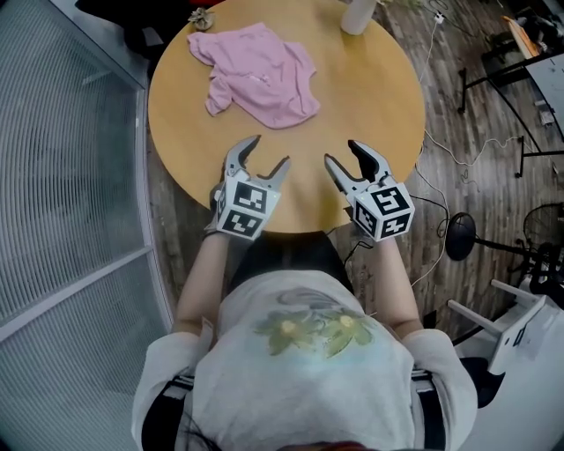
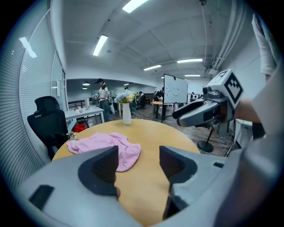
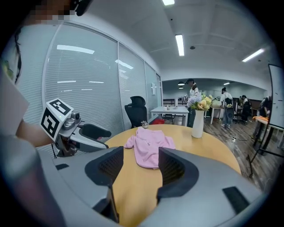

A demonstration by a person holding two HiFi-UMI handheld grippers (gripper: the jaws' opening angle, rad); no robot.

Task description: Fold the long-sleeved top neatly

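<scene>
A crumpled pink long-sleeved top (image 1: 257,74) lies on the far half of the round wooden table (image 1: 370,114). My left gripper (image 1: 267,156) hovers open over the table's near edge, short of the top, with nothing between its fingers. My right gripper (image 1: 342,154) is beside it, also open and empty. In the left gripper view the top (image 2: 106,147) lies ahead and to the left, and the right gripper (image 2: 188,116) shows at the right. In the right gripper view the top (image 3: 151,148) lies straight ahead, with the left gripper (image 3: 100,133) at the left.
A white vase (image 1: 359,15) stands at the table's far edge, holding flowers (image 3: 199,103). A small object (image 1: 202,18) sits by the far left rim. A glass partition with blinds (image 1: 62,167) runs along the left. Cables and stands (image 1: 463,236) clutter the floor at the right.
</scene>
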